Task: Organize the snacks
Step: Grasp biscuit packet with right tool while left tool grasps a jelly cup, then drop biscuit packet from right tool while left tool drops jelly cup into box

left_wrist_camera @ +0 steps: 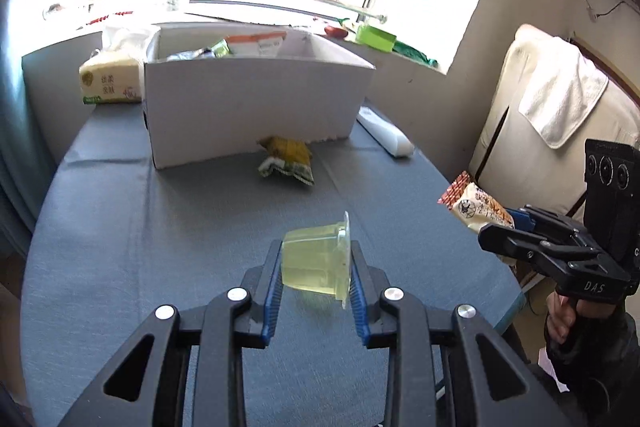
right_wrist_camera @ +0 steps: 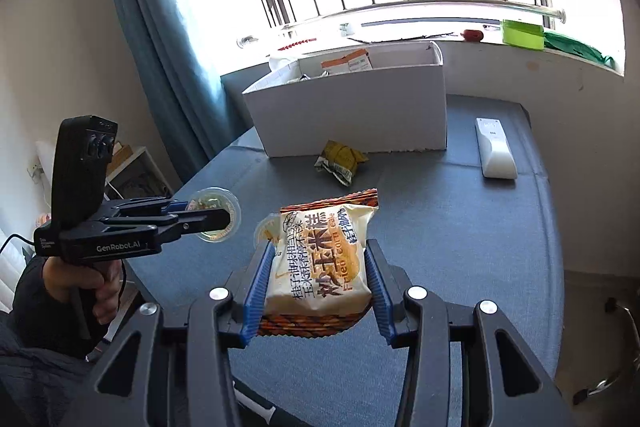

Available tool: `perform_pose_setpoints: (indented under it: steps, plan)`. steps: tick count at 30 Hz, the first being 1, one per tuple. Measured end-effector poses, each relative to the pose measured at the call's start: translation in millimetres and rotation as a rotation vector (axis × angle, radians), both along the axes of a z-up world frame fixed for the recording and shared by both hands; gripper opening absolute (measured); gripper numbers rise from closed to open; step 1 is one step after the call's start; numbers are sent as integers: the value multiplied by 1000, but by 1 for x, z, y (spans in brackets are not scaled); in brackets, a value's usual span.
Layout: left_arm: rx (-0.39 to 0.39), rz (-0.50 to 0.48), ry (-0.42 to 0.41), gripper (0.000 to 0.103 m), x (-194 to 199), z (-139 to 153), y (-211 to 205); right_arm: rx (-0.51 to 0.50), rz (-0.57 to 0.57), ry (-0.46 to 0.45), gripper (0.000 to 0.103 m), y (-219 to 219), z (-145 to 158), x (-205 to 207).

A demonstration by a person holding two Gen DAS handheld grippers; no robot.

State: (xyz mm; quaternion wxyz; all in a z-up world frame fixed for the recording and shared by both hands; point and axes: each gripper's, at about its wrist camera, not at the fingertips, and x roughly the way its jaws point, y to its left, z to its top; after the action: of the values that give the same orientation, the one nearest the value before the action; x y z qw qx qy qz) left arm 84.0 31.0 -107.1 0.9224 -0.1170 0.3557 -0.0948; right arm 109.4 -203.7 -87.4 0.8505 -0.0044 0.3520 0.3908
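over grey table (left_wrist_camera: 160, 227) — left fingers (left_wrist_camera: 276, 275) pinch jelly cup (left_wrist_camera: 316, 263), right fingers (right_wrist_camera: 376, 283) pinch cake packet (right_wrist_camera: 320, 263).

White box (left_wrist_camera: 256, 107) contents mostly hidden; tissue pack (left_wrist_camera: 110, 81) print blurred.

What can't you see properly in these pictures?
- Left wrist view: the white box hides most of its snacks behind its front wall.
- Right wrist view: the left gripper covers part of the jelly cup lid.
- Both views: glare washes out everything outside the window.
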Motion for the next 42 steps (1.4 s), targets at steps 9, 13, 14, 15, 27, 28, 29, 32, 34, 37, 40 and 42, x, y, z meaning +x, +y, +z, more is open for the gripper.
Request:
perform_pose_setpoints:
  steps: [9, 13, 14, 15, 27, 28, 29, 32, 34, 37, 40, 42]
  plan:
    - [28, 56, -185, 33, 79, 69, 42, 149, -76, -76, 49, 34, 61, 88]
    - [10, 71, -182, 33, 134, 95, 56, 191, -110, -39, 49, 60, 80, 150]
    - [15, 77, -177, 33, 147, 100, 58, 189, -125, -31, 49, 67, 83, 166]
    - [15, 77, -170, 33, 160, 104, 60, 181, -132, -19, 49, 74, 85, 182]
    - [30, 177, -111, 103, 211, 97, 90, 136, -200, 87, 103, 106, 77, 268]
    - [19, 181, -114, 103, 209, 96, 93, 130, -201, 86, 103, 106, 77, 267]
    - [11, 181, -117, 103, 205, 96, 96, 116, -195, 83, 103, 106, 76, 265]
    - [22, 190, -115, 103, 200, 97, 98, 67, -192, 36, 103, 107, 77, 253]
    - [32, 191, -118, 103, 195, 100, 98, 58, -184, 15, 103, 108, 80, 246]
    - [56, 191, -127, 103, 187, 105, 95, 65, -165, 1, 103, 108, 84, 236]
    - [70, 179, -149, 103, 173, 111, 90, 60, -151, -29, 103, 107, 90, 220]
    - [81, 162, -168, 103, 160, 114, 85, 63, -129, -47, 103, 105, 95, 207]
